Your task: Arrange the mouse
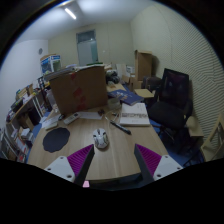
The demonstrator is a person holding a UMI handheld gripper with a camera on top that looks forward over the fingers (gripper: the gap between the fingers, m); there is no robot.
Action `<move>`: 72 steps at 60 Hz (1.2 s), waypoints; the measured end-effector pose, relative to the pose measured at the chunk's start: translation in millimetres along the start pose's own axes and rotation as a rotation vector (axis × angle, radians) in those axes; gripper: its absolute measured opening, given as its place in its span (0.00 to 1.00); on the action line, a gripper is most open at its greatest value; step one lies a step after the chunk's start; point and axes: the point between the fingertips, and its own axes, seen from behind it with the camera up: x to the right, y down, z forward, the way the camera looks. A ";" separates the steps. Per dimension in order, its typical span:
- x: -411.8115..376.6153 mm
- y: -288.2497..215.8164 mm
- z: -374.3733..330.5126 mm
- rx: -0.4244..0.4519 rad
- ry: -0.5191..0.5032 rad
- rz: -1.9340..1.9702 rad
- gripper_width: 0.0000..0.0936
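No text, label, brand or number is legible; any printing is too small to tell.

The gripper (107,164) hangs above a wooden table (115,150) with its fingers spread wide and nothing between them. A white mouse (101,138) lies on the table just ahead of the fingers, well apart from both purple pads (73,160). To the left of the mouse lies a round dark mouse mat (56,139); beyond the mouse stands a big cardboard box (79,90), to its right an open magazine (133,114), and farther right a black office chair (171,98).
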 end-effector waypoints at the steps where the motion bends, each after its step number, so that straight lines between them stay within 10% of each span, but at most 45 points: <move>1: -0.5 -0.9 0.4 -0.001 -0.004 0.001 0.89; 47: -64.0 41.7 238.7 -0.053 -0.050 -0.088 0.89; 72: -53.4 29.8 264.3 -0.033 0.051 -0.090 0.45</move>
